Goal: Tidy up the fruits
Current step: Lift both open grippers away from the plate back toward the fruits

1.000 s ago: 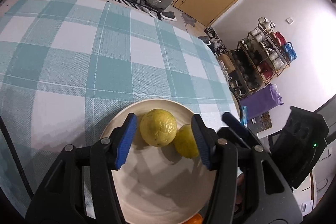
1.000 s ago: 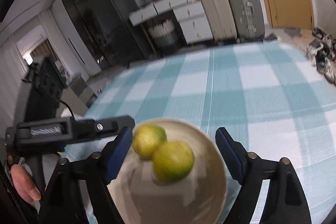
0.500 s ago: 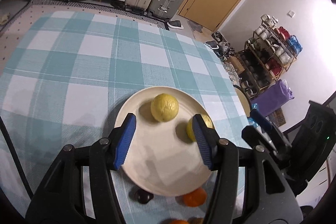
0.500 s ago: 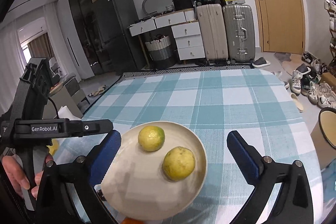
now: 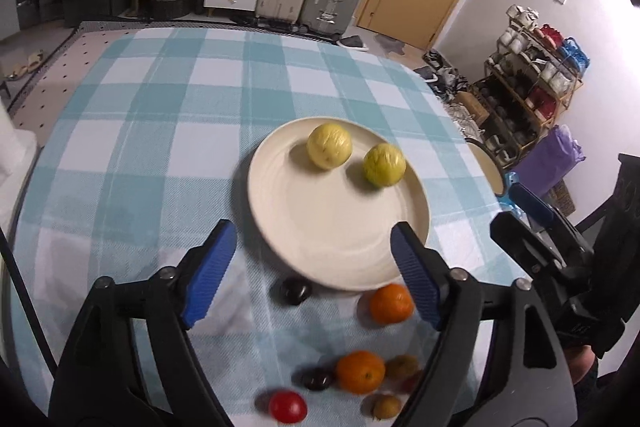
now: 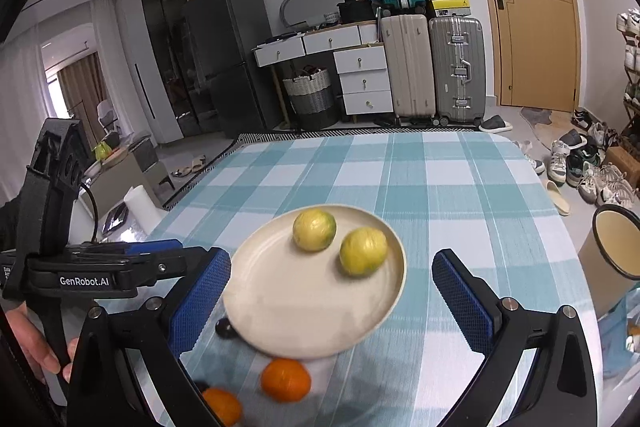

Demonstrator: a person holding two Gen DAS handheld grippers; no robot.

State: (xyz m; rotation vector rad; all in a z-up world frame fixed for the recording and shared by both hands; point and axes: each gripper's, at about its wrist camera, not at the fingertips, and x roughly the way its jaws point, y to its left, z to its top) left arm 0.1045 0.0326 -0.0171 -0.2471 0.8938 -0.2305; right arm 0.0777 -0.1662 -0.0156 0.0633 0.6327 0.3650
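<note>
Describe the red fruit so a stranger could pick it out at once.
Start at the cream plate on the checked cloth. Nearer the camera lies a cluster of loose fruit; at its near left edge is the red fruit. It is the only bright red one beside oranges and dark plums.

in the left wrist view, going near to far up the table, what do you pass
red fruit → lower orange → upper orange → plate → right lemon → left lemon → bare checked cloth
</note>
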